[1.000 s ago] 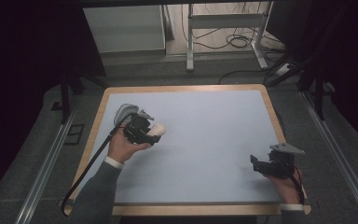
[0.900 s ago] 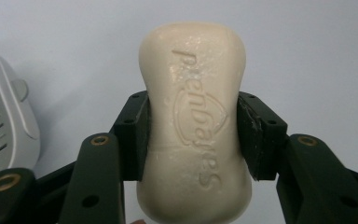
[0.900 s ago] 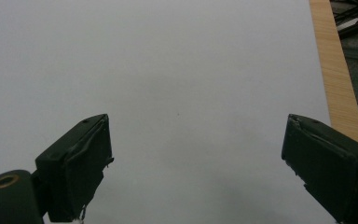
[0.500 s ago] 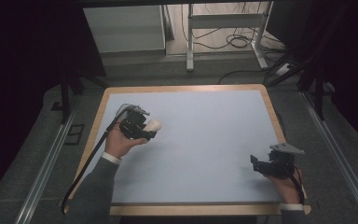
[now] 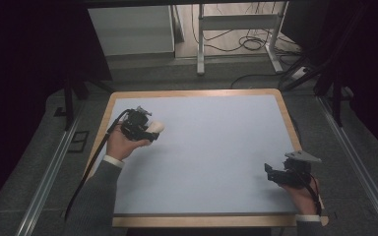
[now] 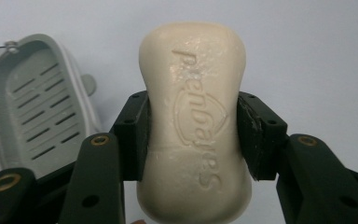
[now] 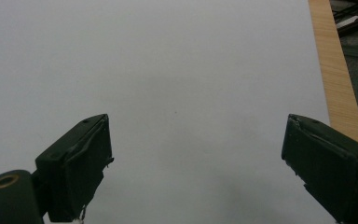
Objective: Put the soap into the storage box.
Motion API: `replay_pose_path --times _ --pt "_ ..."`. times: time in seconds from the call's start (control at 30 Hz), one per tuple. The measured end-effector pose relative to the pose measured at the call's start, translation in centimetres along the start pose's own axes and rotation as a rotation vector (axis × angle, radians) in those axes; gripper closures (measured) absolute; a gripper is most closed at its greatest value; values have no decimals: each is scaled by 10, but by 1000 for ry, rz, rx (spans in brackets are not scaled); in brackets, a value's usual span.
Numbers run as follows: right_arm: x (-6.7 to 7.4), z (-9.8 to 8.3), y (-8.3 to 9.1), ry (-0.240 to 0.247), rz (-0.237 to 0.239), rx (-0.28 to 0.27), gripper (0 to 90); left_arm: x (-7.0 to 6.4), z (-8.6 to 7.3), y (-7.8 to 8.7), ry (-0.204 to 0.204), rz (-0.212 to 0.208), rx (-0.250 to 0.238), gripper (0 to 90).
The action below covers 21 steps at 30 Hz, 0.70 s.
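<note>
Pinching soap bar in left tool | soap's near end cropped

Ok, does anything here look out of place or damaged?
Nothing stands out. The left tool grips the cream soap bar squarely, the grey soap dish looks intact, and the right tool hangs open over the bare table.

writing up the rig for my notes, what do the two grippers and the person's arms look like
Both grippers are black, each with two blocky flat-faced jaws and brass-coloured rivets at the joints. The left gripper trails a black cable along the table edge. The right gripper carries a grey three-cornered plate on top and a thin reddish cable by the wrist. The person wears grey sleeves with white cuffs showing.
</note>
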State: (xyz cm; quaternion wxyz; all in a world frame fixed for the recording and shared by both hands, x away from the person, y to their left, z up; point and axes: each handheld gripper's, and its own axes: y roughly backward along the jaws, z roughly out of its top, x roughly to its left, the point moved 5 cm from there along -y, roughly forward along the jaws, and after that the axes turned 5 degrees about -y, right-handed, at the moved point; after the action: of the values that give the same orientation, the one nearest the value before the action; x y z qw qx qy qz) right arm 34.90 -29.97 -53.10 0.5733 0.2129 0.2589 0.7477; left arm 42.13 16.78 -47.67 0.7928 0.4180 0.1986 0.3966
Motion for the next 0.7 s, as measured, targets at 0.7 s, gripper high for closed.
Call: replay_pose_path --times 0.7 --pt "0 -1 -2 -1 1 7 80 45 2 -8 101 44 22 494"
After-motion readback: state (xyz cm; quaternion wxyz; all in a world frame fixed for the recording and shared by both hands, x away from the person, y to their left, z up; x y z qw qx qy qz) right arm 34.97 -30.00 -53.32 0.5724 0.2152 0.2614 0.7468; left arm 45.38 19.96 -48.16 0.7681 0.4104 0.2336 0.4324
